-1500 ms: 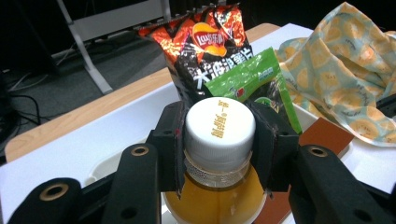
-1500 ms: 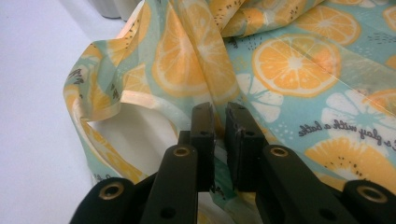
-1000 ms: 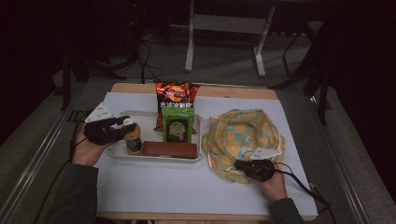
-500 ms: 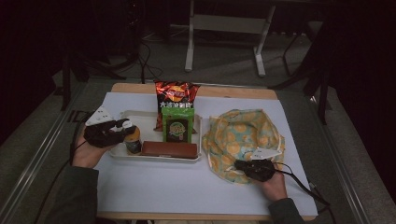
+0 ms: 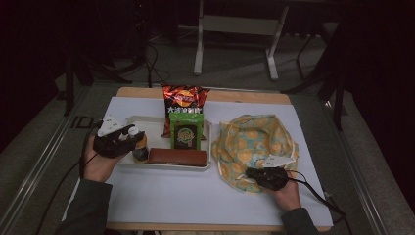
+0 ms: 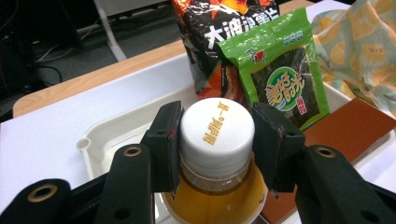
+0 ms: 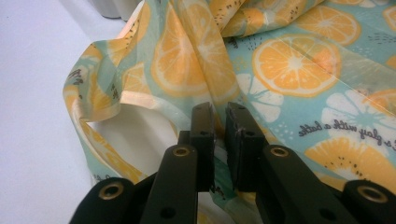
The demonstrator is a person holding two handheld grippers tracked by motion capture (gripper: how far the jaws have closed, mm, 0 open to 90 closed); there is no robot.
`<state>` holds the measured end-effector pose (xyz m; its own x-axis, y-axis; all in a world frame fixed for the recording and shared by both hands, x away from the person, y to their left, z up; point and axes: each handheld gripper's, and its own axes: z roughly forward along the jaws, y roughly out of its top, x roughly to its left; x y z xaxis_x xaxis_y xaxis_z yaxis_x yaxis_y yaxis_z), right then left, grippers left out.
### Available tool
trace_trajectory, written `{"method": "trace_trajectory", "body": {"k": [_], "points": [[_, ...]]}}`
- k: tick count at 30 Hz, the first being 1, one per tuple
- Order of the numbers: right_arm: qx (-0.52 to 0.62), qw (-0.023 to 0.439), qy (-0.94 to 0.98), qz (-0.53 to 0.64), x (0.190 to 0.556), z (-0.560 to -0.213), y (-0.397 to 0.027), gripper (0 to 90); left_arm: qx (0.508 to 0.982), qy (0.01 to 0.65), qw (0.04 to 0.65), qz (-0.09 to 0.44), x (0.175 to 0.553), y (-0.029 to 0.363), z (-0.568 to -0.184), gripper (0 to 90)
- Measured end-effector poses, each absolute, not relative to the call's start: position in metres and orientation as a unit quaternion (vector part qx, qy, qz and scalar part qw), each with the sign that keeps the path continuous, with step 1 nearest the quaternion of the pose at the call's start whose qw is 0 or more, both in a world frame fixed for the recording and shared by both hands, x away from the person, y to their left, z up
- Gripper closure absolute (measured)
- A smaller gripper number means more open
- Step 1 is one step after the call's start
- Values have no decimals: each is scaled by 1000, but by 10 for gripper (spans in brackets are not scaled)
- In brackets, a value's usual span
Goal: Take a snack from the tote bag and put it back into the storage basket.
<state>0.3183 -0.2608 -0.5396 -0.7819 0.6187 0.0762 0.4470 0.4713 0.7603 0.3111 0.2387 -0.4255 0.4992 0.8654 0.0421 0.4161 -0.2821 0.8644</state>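
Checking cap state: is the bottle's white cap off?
No, the white cap sits on the bottle, between the left tongs.

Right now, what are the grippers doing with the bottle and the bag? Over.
Left gripper fingers just opening, bottle cap between them. Right gripper pinching orange-print bag rim. Bottle upright in tray; nothing in the way.

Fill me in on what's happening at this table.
A person works with tongs in each hand. The left tongs sit around the white cap of a bottle of amber drink standing in the white tray; their jaws have just been opening. The right tongs pinch the edge of the orange-print bag.
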Motion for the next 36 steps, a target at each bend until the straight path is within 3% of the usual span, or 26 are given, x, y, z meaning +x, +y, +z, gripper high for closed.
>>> {"method": "trace_trajectory", "body": {"k": [26,36], "points": [[313,105,851,408,319,-540,-261,815,690,517,404,304,302,223,-419,532],[313,105,851,408,318,-540,-261,815,684,524,410,299,302,221,-421,582]]}}
